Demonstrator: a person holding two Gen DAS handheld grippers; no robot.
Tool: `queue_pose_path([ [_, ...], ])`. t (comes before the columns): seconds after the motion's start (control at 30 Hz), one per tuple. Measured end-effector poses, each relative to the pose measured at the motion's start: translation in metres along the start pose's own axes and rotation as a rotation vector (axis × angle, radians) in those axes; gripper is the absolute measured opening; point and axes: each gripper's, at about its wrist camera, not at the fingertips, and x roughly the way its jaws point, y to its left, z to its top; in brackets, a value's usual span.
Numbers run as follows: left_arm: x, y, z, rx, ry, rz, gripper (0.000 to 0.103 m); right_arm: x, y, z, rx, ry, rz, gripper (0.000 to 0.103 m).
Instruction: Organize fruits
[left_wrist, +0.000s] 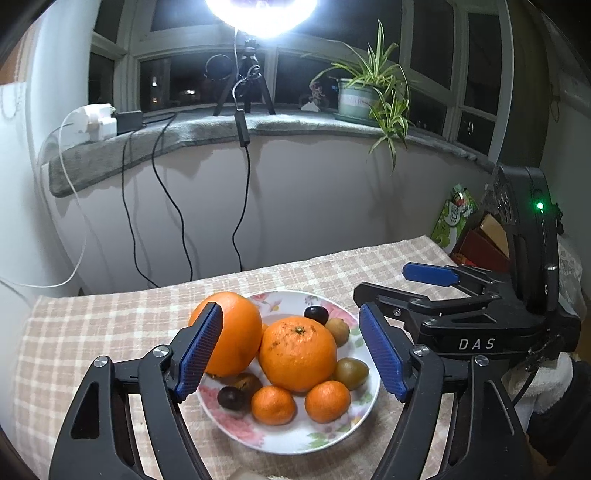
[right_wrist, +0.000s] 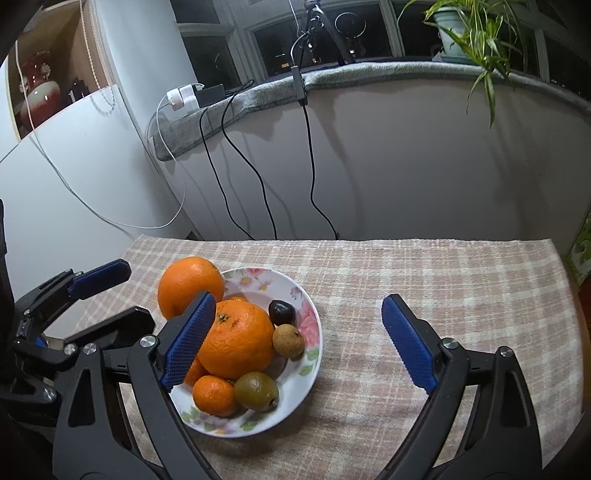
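Left wrist view looks down between the left gripper (left_wrist: 291, 350), whose blue pads (left_wrist: 197, 350) stand well apart with nothing clamped; beneath the gap sits a floral plate (left_wrist: 295, 439) heaped with fruit, resting on a table covered by a checked cloth (left_wrist: 92, 332); the plate lies toward the near edge of the table, nearer its left side than its right as the right wrist view shows it. One large orange (left_wrist: 236, 332) leans at the plate's far left rim, partly hidden behind the left pad; a second large orange (left_wrist: 297, 352) sits in the middle, touching the first; two small mandarins (left_wrist: 273, 404) lie side by side at the near rim; a greenish kiwi-like fruit (left_wrist: 351, 373) rests just right of the central orange; a tan round fruit (left_wrist: 338, 330) and a dark plum-like fruit (left_wrist: 316, 314) lie at the far right of the plate; another dark fruit (left_wrist: 231, 397) lies at the near left. Right gripper (right_wrist: 299, 343) hangs over the plate's right rim and the bare cloth beside it, its jaws spread wide and holding nothing; its left pad (right_wrist: 190, 341) overlaps the central orange in view, though whether they touch cannot be told. Beyond the table's far edge, cables (right_wrist: 310, 147) hang from a grey-covered windowsill (left_wrist: 184, 136) bearing a potted plant (left_wrist: 369, 92).
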Motion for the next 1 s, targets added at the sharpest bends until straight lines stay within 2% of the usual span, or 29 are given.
queue_pose_path([
  [0.27, -0.023, 0.002, -0.01, -0.028, -0.031, 0.021, 0.077, -0.026, 0.018, -0.012, -0.063, -0.051, -0.042, 0.094],
  [0.33, -0.028, 0.003, -0.011, -0.03, -0.042, 0.03, 0.082, -0.032, 0.021, -0.016, -0.074, -0.061, -0.043, 0.094],
  [0.73, -0.052, 0.003, -0.023, -0.056, -0.084, 0.049, 0.082, -0.061, 0.038, -0.029, -0.105, -0.12, -0.064, 0.094],
  [0.83, -0.054, 0.004, -0.026, -0.06, -0.086, 0.049, 0.082, -0.064, 0.04, -0.032, -0.114, -0.128, -0.073, 0.103],
  [1.0, -0.057, 0.004, -0.03, -0.064, -0.089, 0.054, 0.082, -0.069, 0.048, -0.038, -0.151, -0.15, -0.104, 0.103],
])
